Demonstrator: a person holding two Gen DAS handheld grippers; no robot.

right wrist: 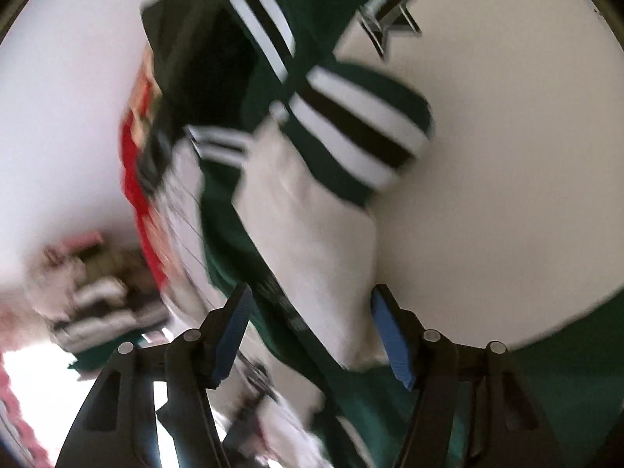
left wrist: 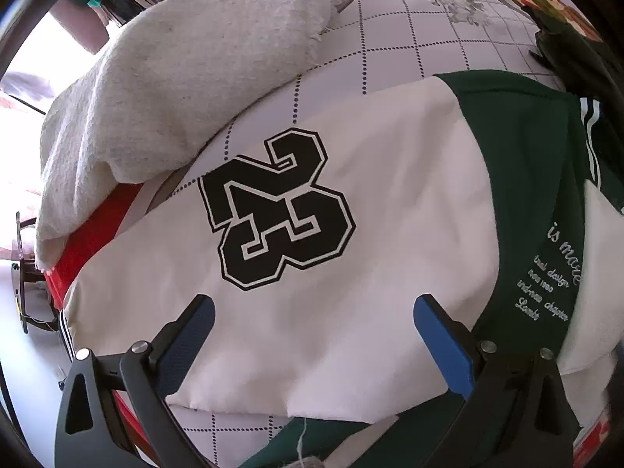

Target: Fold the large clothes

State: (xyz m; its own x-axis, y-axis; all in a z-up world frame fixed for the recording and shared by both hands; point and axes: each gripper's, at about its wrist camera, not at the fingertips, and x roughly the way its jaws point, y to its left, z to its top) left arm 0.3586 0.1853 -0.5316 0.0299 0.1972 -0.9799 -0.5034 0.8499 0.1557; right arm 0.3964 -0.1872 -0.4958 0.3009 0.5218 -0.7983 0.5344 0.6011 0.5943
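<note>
To fold this well, the loose sleeve should be carried across in one flat sweep and laid square over the body panel, while the other hand pins the cloth so nothing slides on the bed. Nearest in the left wrist view, the left tongs point(left wrist: 314, 312) stand spread wide over the jacket point(left wrist: 351, 202), pointing steeply down at its white panel with nothing pinched; whether the tips touch the cloth I cannot tell. The jacket lies flat near the bed's near edge, its black numeral facing up, green panel at the right. Beyond it a grey blanket point(left wrist: 175, 78) is heaped on the checked bedsheet point(left wrist: 409, 39). In the blurred right wrist view, the right tongs point(right wrist: 310, 312) are partly spread, with the striped-cuff sleeve point(right wrist: 312, 214) running between them; a firm pinch cannot be confirmed.
</note>
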